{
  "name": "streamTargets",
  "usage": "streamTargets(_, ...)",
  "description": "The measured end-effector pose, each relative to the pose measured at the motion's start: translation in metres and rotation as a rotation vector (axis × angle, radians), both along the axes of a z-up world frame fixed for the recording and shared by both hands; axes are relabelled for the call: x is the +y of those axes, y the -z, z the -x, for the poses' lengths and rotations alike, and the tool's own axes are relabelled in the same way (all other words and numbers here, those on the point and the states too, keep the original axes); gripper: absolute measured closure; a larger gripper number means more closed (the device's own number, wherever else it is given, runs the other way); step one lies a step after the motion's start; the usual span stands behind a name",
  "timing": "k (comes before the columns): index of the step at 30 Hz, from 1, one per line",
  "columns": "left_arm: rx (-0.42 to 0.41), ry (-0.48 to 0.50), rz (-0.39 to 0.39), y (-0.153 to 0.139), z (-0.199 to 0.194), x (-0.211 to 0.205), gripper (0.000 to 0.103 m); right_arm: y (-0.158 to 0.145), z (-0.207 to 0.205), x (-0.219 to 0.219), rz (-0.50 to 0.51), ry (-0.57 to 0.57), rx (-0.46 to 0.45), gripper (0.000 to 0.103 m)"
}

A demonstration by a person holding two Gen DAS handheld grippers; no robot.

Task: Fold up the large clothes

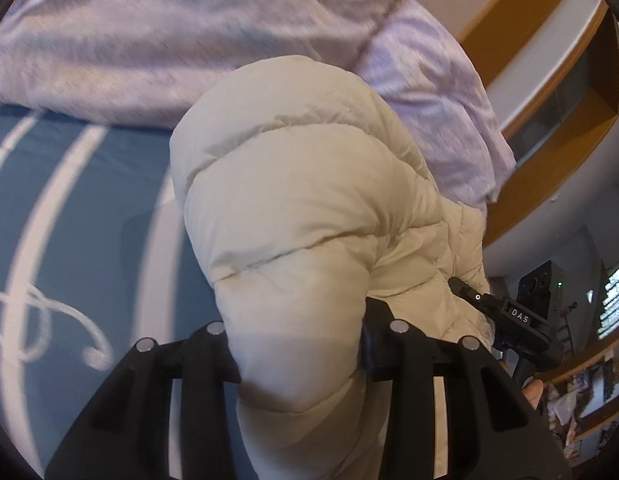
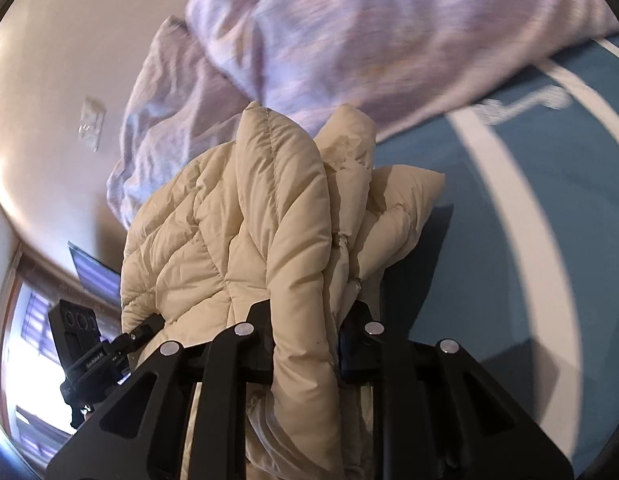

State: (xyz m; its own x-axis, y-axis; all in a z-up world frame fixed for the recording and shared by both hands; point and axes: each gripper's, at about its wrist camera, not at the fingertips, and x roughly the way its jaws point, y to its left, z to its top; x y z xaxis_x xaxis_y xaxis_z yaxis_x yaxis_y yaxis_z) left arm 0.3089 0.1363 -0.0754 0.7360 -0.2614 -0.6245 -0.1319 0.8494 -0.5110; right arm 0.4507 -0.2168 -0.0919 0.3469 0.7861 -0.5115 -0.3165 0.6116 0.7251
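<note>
A cream quilted puffer jacket [image 1: 293, 200] hangs bunched between both grippers, above the bed. My left gripper [image 1: 299, 360] is shut on a thick fold of the jacket. In the right wrist view my right gripper [image 2: 305, 344] is shut on another fold of the same jacket [image 2: 245, 224], whose folds rise ahead of the fingers. The right gripper also shows in the left wrist view [image 1: 509, 316], low at the right behind the jacket. The left gripper shows in the right wrist view [image 2: 105, 356], low at the left.
A blue bedsheet with white stripes [image 1: 89, 208] lies below, also in the right wrist view [image 2: 509, 208]. A rumpled lilac duvet [image 1: 169, 32] is piled at the bed's far side. Wooden shelving [image 1: 549, 92] lines the wall, with a window [image 2: 25, 340] beyond.
</note>
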Motion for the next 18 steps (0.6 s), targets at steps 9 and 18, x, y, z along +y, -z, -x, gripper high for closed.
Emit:
streamTargets(9, 0.046, -0.065, -0.131, 0.021, -0.015, 0.047, 0.059, 0.007, -0.008, 0.060, 0.114, -0.037, -0.060, 0.083)
streamTargets(18, 0.079, -0.081, -0.376, 0.035, -0.019, 0.025, 0.043, 0.014, -0.009, 0.061, 0.189, -0.004, -0.011, 0.064)
